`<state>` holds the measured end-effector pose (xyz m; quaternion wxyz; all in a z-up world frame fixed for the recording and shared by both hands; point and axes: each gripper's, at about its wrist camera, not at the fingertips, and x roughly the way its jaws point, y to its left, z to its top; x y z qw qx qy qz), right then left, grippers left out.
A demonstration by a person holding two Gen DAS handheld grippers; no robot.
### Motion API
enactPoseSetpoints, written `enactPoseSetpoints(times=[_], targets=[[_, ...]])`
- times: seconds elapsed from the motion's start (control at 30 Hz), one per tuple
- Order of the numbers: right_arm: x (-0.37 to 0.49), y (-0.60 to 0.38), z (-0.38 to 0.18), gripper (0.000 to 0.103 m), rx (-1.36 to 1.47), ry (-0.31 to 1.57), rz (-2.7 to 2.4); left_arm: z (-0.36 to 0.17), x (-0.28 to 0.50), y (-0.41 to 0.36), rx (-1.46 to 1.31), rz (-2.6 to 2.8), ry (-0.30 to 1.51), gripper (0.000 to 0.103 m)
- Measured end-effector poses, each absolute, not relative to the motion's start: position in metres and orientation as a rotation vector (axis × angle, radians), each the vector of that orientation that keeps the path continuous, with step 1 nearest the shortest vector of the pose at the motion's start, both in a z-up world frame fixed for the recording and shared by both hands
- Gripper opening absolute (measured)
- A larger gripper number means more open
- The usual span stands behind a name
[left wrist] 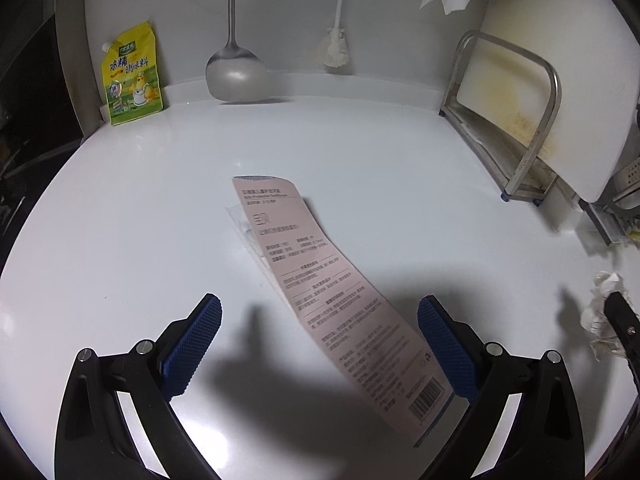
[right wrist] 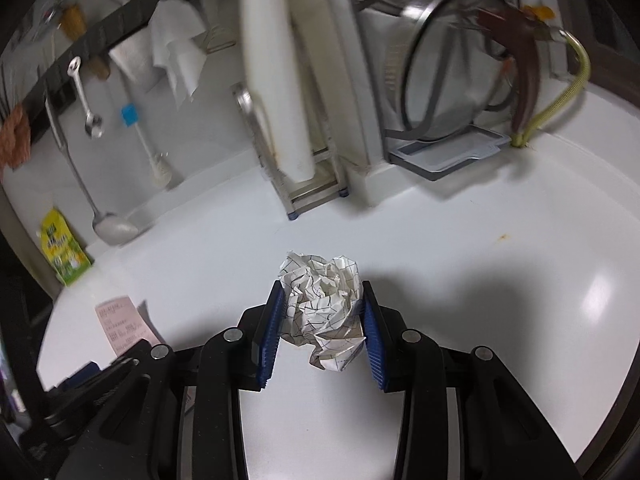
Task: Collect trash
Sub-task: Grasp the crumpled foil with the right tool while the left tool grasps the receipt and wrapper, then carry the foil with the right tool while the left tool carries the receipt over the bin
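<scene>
Paper ball (right wrist: pixel 324 312) pinched by right gripper (right wrist: pixel 323 320); card (left wrist: pixel 340 300) should be straddled squarely before spread left gripper (left wrist: pixel 320 348) is closed.

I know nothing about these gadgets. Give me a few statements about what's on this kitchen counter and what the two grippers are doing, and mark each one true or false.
1. The right gripper is clamped on a crumpled paper ball. True.
2. The left gripper is shut on the pink packaging card. False: its jaws stand wide open, the card lying between them on the counter.
3. A yellow seasoning pouch stands against the back wall. True.
4. The ladle lies flat on the counter. False: it hangs against the wall.
</scene>
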<state>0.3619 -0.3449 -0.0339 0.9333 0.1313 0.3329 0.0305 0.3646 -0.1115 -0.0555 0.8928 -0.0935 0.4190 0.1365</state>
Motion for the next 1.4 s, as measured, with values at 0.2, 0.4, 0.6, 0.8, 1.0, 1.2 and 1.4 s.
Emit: enactPoseSetpoints(times=[0.2, 0.4, 0.6, 0.8, 1.0, 1.2, 1.4], targets=[[0.361, -0.348, -0.032, 0.036, 0.297, 0.676, 0.085, -0.061, 0.375, -0.116, -0.195, 0.323, 0.906, 0.097], [0.359, -0.35, -0.03, 0.036, 0.327, 0.667, 0.11, -0.068, 0.378, -0.115, -0.206, 0.362, 0.93, 0.097], [0.36, -0.355, -0.032, 0.036, 0.36, 0.678, 0.121, -0.075, 0.383, -0.111, -0.217, 0.392, 0.956, 0.096], [0.359, -0.359, -0.032, 0.036, 0.378, 0.677, 0.121, -0.072, 0.381, -0.115, -0.194, 0.384, 0.926, 0.074], [0.361, -0.357, -0.032, 0.036, 0.368, 0.679, 0.125, -0.069, 0.38, -0.124, -0.166, 0.328, 0.907, 0.043], [0.361, -0.357, -0.032, 0.036, 0.361, 0.681, 0.117, -0.066, 0.376, -0.124, -0.155, 0.275, 0.895, 0.02], [0.362, -0.357, -0.032, 0.036, 0.363, 0.685, 0.123, -0.063, 0.369, -0.115, -0.142, 0.254, 0.879, 0.014]])
